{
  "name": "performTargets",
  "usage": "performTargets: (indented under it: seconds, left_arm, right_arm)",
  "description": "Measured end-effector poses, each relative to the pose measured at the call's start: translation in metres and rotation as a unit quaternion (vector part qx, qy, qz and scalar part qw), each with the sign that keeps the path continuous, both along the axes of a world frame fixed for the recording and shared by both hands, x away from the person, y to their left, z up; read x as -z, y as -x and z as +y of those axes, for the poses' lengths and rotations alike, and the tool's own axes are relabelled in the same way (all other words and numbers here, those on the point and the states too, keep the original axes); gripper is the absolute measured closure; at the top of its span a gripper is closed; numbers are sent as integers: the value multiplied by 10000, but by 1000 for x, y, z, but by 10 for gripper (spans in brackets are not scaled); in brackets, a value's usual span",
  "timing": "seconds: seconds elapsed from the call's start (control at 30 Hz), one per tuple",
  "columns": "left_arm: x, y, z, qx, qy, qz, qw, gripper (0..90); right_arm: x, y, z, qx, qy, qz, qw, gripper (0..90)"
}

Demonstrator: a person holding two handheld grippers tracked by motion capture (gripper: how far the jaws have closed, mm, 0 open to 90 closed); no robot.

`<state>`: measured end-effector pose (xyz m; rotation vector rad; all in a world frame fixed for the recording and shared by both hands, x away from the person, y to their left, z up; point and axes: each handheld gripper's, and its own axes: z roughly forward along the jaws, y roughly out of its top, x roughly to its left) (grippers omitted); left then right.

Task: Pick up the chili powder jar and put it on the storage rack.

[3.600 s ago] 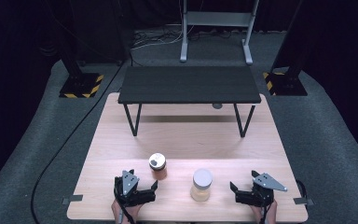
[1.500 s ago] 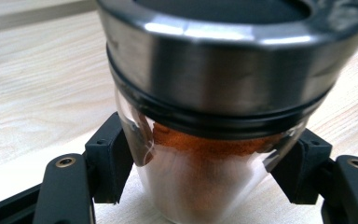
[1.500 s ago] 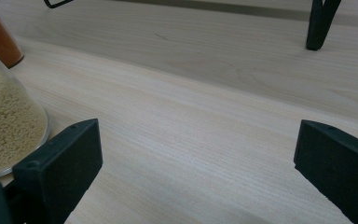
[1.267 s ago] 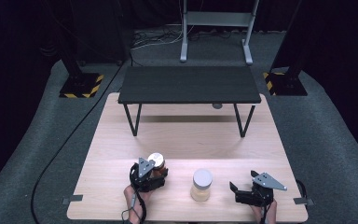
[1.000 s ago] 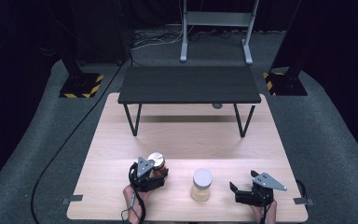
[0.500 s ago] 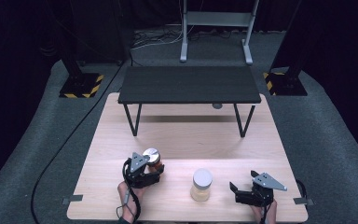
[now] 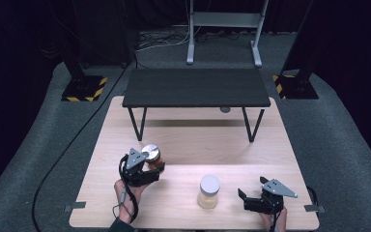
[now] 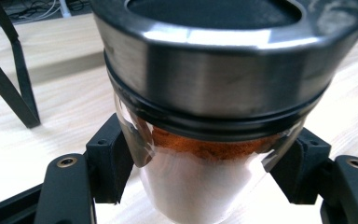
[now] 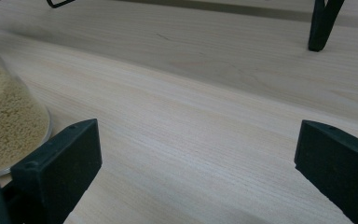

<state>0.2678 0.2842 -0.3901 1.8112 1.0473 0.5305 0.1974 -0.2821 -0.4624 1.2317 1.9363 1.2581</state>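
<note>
Spice jar (image 7: 151, 154), metal lid, orange powder: high view, left of the wooden table (image 7: 183, 140), clamped in left gripper (image 7: 147, 170). Right gripper (image 7: 245, 197) rests near the front edge, beside a second jar (image 7: 208, 191) of pale grains.
Left gripper view: both jaws press the glass below the lid.
Right gripper view: jaws spread wide, nothing between; grain jar at left.

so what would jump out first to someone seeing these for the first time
Probably the left gripper at the near left of the wooden table, clamped on a glass jar of orange-red powder with a wide steel lid, seen close up in the left gripper view. Next, the jar of pale yellow grains standing free near the front edge, with the right gripper open just beside it. Behind them, a low black stand spans the far side.
</note>
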Motion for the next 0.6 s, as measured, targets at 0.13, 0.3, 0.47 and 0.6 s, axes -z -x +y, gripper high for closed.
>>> performTargets:
  seconds: [0.13,0.3,0.47,0.6]
  left_arm:
    - [-10,-4,1,29,-49,-45,10000,309]
    - [-20,-9,0,44,-104,-91,9999,308]
    - [-27,-14,-2,50,-128,-100,9999,309]
    - [-30,-17,-5,55,-147,-96,9998,309]
  right_arm:
    - [0,0,0,-1,-9,11,10000,0]
    - [1,0,-1,6,-28,-11,10000,0]
    - [1,1,-1,16,-30,-19,10000,0]
    - [1,0,-1,-1,-37,-14,10000,0]
